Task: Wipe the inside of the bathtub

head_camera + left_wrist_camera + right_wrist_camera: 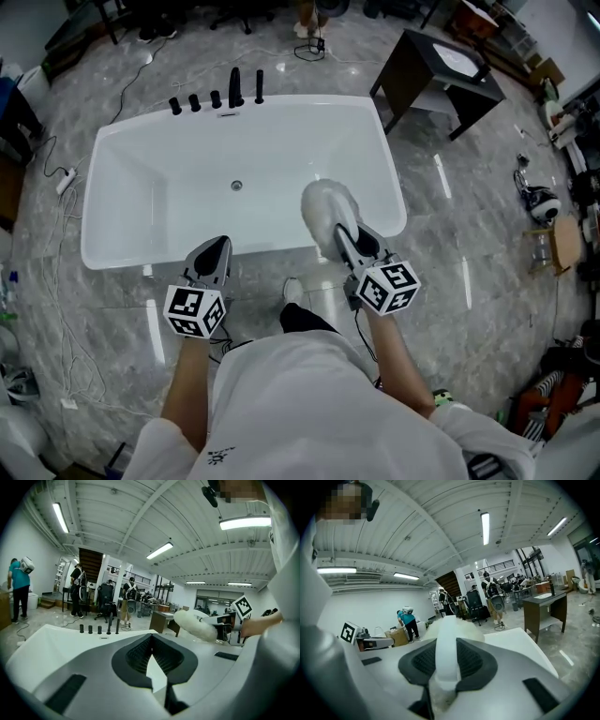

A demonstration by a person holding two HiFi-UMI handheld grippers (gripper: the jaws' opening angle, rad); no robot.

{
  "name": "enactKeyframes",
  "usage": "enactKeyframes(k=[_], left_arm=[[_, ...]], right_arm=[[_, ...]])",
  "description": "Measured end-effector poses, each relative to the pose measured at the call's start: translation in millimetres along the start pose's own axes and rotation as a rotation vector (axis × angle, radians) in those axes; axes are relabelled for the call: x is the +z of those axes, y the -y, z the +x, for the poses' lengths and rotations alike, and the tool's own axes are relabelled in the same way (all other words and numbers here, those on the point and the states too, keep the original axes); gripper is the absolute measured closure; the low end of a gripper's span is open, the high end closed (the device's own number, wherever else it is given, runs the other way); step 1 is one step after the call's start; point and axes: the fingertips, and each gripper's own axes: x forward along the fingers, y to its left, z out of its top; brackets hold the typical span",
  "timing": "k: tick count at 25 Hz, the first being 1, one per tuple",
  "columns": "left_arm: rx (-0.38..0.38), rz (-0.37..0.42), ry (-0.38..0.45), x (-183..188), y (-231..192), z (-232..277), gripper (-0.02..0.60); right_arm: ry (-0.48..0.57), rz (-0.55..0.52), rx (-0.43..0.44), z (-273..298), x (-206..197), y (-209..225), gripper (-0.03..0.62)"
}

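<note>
Standing at the near rim of the bathtub [281, 99], the person held 2 grippers out over its edge. The left gripper [217, 248] hung just short of the near rim, its jaws together with nothing between them. The right gripper [345, 236] had its jaws clamped on the white handle [446, 658] of 1 fluffy white duster [326, 208]. The duster's head sat over the tub's near right corner, above the rim and the sloping inner wall. Whether it touched the enamel could not be told from any view.

By my reading, the wiping was only about to start or was at its first corner. The duster was raised at the edge rather than down on the basin floor. The next move called for lowering the head onto the inner wall. It would then be swept along the wall and across the floor towards the drain [236, 185], with the handle angled so the fluff stayed pressed flat. The left gripper looked to have no part in that.

Counted out: 1 tub, 1 duster, 1 drain in the middle of the floor. Beyond it, 5 black fittings [216, 98] stood along the far rim. Farther off to the right stood 1 dark stand [412, 70] with a pale top.
</note>
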Motion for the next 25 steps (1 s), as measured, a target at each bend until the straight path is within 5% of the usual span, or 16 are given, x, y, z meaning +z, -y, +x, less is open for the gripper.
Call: enactKeyframes(k=[11, 25], left_arm=[[-0.015, -0.01, -0.027, 27.3, 27.9, 114.6, 0.571], [-0.079, -0.022, -0.068, 30.6, 8.1, 145.8, 0.571]], right_arm=[[-0.031, 0.028, 0.142, 71.9, 28.2, 68.4, 0.496], [-0.042, 0.031, 0.202, 130.5, 40.1, 45.2, 0.496]])
